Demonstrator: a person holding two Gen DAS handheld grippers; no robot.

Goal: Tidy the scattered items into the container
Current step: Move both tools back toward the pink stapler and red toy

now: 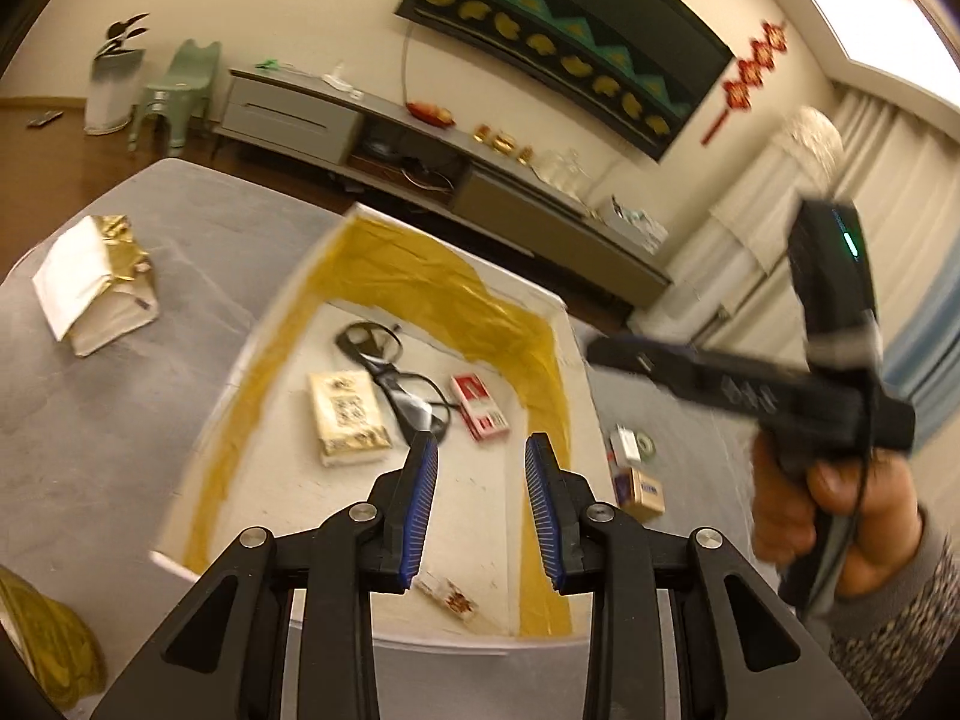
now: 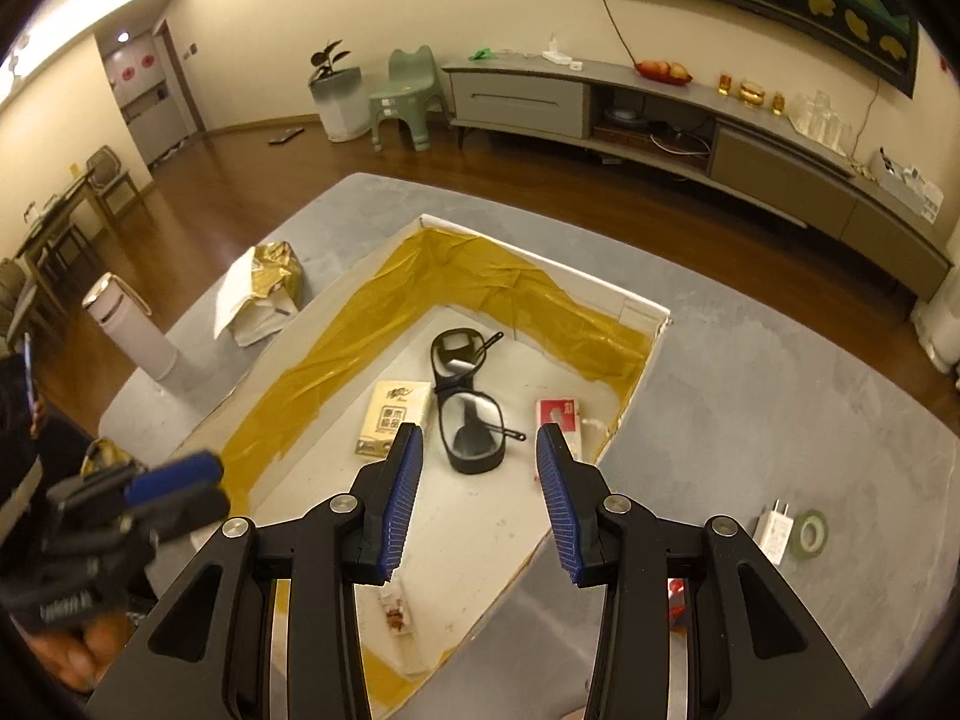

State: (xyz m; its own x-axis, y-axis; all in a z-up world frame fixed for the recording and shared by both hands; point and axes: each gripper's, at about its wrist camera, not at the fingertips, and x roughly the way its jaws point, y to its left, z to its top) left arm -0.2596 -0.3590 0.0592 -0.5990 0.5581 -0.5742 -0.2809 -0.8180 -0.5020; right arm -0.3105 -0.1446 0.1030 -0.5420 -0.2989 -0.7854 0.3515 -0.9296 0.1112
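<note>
Blurred right gripper (image 1: 606, 354), jaws unreadable

My right tongs (image 2: 478, 441) hang open and empty over the white box (image 2: 645, 315) (gold-lined walls), where black glasses (image 2: 465, 405), a tissue pack (image 2: 396, 417) and a red packet (image 2: 561, 417) lie. On the grey table (image 2: 780, 396), a white charger (image 2: 774, 534) touches a green tape roll (image 2: 810, 534).

Bare box floor (image 2: 480, 516) lies open ahead; glasses (image 2: 465, 402) at 12 o'clock, tissue pack (image 2: 396, 417) at 11, red pack (image 2: 561, 420) at 1.
</note>
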